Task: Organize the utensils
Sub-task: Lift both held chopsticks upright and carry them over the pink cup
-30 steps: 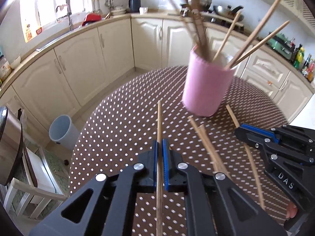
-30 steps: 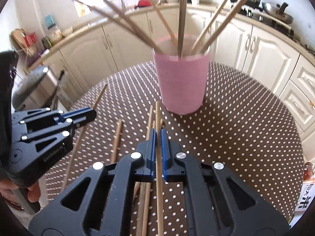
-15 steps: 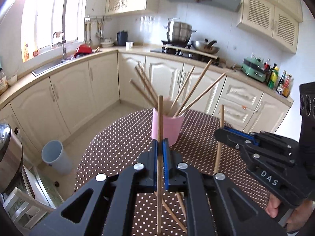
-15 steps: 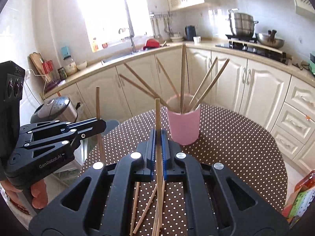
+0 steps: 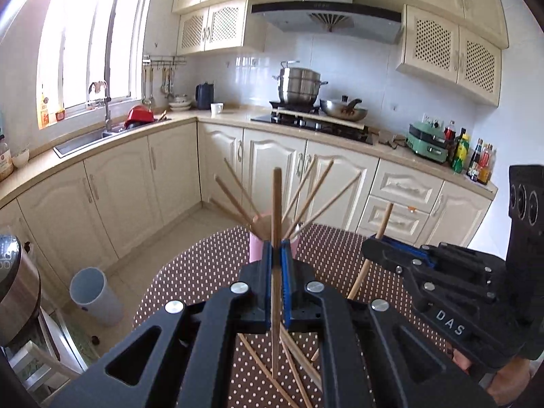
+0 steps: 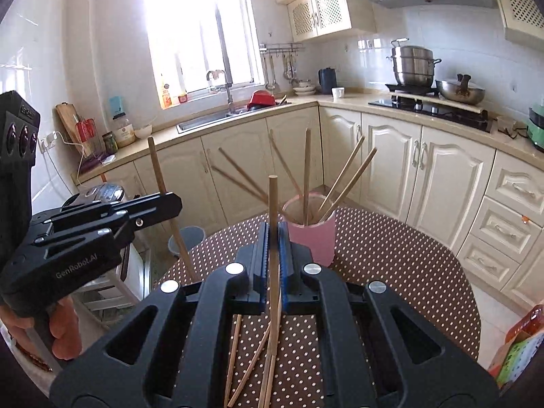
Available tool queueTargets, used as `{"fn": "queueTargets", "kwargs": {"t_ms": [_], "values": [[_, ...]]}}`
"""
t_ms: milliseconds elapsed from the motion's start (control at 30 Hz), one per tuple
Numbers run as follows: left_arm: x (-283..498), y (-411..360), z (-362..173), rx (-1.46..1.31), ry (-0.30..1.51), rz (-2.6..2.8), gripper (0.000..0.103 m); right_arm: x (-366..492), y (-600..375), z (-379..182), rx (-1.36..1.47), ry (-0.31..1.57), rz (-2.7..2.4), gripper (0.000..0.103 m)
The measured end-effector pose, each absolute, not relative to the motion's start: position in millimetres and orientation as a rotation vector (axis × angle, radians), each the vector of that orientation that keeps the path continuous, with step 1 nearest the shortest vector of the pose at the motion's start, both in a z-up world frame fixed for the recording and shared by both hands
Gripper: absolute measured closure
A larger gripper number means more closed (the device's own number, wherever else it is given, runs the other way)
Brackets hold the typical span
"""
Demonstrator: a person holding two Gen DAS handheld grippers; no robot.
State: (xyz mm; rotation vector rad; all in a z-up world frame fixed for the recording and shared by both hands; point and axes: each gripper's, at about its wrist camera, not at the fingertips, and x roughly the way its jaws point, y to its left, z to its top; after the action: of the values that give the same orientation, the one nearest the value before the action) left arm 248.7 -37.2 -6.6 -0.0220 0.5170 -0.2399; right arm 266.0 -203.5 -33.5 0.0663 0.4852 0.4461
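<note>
In the left wrist view, our left gripper (image 5: pixel 276 272) is clamped tight on one chopstick (image 5: pixel 276 204), which stands nearly upright between the blue pads, its top just in front of the pink cup (image 5: pixel 255 250) on the dotted table (image 5: pixel 190 272). The right gripper (image 5: pixel 375 243) shows at the right, pinching its own chopstick (image 5: pixel 384 221), and several loose chopsticks (image 5: pixel 299 374) lie on the cloth below us. A second ago this camera looked down at the table with the cup close and large; now we have risen and tilted up, so the cup sits smaller and lower and the stove and hood fill the top. In the right wrist view, our right gripper (image 6: pixel 273 265) is likewise closed on a single stick (image 6: pixel 273 224), with the cup (image 6: pixel 312 238) just right of it, already holding a fan of sticks (image 6: pixel 306 170), while the left gripper (image 6: pixel 163 204) holds its stick to the left. We judge the risks to be these: two long sticks going toward one crowded cup could knock the splayed ones, tip the light cup, or cross each other, and a thin round stick could pivot in the pads if its tip catches the rim.
</note>
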Motion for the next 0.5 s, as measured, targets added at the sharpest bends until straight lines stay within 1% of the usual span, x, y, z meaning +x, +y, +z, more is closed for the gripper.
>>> {"fn": "queueTargets", "kwargs": {"t_ms": [500], "values": [[299, -62, 47, -0.006, 0.379, -0.235, 0.097, 302, -213, 5, 0.090, 0.362, 0.400, 0.097]]}}
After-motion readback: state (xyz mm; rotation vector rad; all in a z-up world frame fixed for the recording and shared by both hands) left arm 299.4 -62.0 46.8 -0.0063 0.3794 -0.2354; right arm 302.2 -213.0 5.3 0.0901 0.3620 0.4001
